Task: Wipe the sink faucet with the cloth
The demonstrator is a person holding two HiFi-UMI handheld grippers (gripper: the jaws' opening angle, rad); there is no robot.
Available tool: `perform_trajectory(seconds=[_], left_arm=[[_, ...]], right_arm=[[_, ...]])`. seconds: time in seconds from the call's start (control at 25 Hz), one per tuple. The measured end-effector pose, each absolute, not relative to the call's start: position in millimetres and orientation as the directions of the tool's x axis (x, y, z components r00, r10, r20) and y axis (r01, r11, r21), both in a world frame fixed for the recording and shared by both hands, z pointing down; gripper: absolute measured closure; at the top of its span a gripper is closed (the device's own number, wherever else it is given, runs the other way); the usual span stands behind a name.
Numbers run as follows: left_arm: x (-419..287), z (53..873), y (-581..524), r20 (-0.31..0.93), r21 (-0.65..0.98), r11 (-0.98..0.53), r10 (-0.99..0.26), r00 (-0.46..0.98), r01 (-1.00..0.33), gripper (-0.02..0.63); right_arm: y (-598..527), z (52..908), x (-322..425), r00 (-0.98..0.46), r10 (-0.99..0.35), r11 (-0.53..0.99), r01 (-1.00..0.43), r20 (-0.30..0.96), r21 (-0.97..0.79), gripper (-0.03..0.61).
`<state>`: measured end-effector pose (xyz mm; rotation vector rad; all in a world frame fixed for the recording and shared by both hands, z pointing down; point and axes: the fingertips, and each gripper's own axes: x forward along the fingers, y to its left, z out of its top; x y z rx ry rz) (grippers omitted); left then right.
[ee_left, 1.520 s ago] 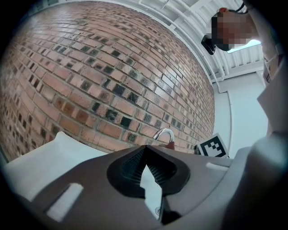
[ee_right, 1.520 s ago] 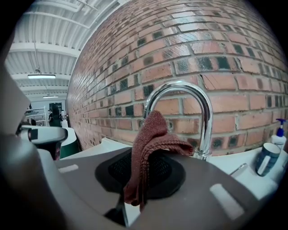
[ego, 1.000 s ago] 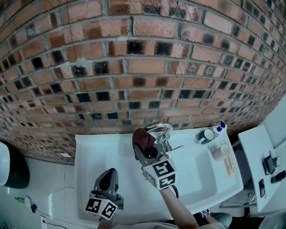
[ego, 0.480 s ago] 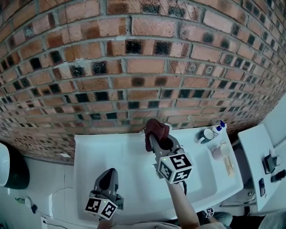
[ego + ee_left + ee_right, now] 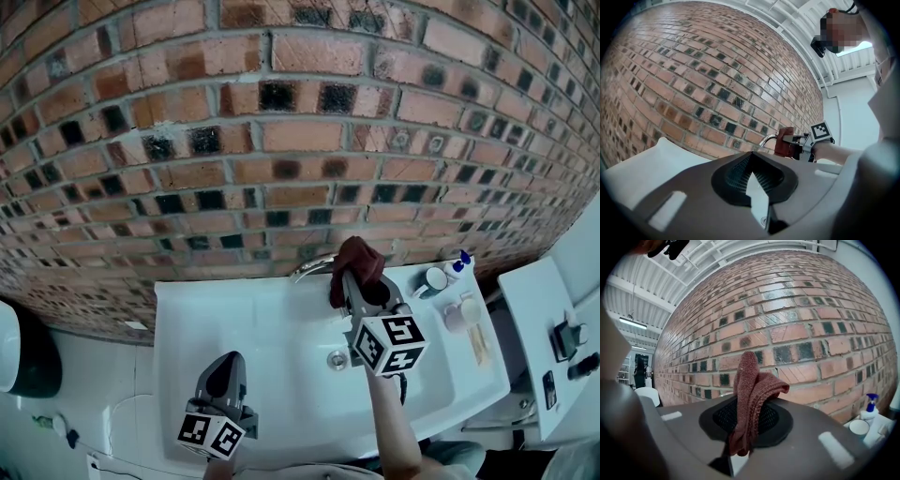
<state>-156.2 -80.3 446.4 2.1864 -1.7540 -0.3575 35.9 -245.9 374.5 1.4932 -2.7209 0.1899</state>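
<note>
Right gripper (image 5: 356,278) was clamped on the reddish cloth (image 5: 357,257), right at the faucet (image 5: 310,267) on the sink's (image 5: 272,323) far edge; left gripper (image 5: 227,364) hung closed, empty, near-left.

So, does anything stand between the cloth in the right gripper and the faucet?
Nothing visible does. The cloth, clamped in the right gripper, is right beside the faucet, whose spout shows just to its left. The cup stands off to the right, and the left gripper is near the sink front.
</note>
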Motion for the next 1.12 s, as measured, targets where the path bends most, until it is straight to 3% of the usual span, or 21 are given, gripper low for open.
perform_trajectory(seconds=[0.4,1.12], left_arm=[[-150.7,450.2,-83.9,0.010,0.394,-0.209,-0.973,0.232,-0.895,0.609],[-150.6,464.2,-93.6,0.052,0.406,-0.197,-0.970,0.238,-0.893,0.609]], right_arm=[[-269.1,418.6,91.2,-0.399,-0.894,0.388,-0.917,0.206,-0.091,0.525],[-280.0,497.4,75.3,-0.388,-0.847,0.389,-0.918,0.363,-0.072,0.525]])
